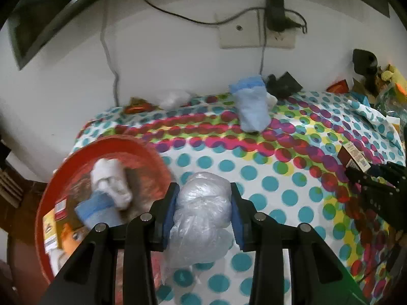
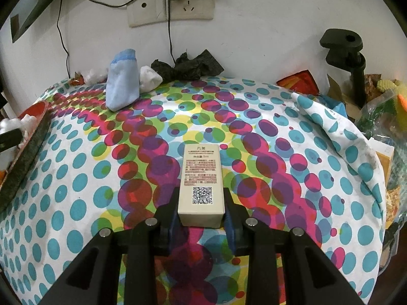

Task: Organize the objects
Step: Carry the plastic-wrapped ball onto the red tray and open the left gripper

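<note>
My left gripper (image 1: 203,211) is shut on a crumpled clear plastic bag (image 1: 201,216), held just right of a red basin (image 1: 58,175). The basin holds a white and blue sock bundle (image 1: 106,193) and some packets (image 1: 51,231). My right gripper (image 2: 201,213) is shut on a small cream box with a QR code (image 2: 201,180), above the dotted tablecloth (image 2: 76,178). The right gripper and box also show in the left wrist view at the right edge (image 1: 356,157). A light blue sock (image 2: 122,84) stands at the table's back.
A white wad (image 2: 150,77) and black crumpled plastic (image 2: 188,67) lie by the wall under a socket plate (image 2: 170,7) with cables. A black clamp stand (image 2: 348,58) and cluttered packets (image 2: 300,80) sit at the right. The basin's rim (image 2: 28,137) shows at the left.
</note>
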`<control>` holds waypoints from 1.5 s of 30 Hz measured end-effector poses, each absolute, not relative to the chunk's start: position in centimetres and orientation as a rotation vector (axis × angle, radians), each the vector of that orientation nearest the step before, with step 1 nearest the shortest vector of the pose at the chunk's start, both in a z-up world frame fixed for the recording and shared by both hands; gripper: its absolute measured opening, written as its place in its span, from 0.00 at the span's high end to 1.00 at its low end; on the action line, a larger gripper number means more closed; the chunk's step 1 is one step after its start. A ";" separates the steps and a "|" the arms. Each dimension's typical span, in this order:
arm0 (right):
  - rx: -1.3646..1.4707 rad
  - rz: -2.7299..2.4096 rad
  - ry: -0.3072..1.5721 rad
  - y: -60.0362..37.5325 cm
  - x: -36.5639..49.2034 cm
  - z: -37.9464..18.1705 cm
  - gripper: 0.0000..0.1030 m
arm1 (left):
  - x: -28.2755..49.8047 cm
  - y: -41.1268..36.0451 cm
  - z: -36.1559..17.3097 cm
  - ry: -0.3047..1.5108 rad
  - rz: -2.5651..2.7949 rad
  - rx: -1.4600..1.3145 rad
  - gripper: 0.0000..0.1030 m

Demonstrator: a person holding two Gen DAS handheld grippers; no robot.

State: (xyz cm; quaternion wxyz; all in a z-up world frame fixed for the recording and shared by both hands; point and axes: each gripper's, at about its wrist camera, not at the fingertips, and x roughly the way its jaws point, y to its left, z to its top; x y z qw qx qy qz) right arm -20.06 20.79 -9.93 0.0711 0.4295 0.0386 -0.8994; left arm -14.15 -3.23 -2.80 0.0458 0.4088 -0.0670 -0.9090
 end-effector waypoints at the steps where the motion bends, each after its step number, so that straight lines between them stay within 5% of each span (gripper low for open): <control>1: 1.292 -2.706 0.124 20.7 -20.0 -9.9 0.71 | -13.6 -3.6 -2.6 -0.205 -2.773 1.237 0.65; 45: 1.276 -2.772 0.355 18.7 -19.4 -10.0 0.71 | -5.5 -21.0 -5.5 0.146 -2.507 1.055 0.62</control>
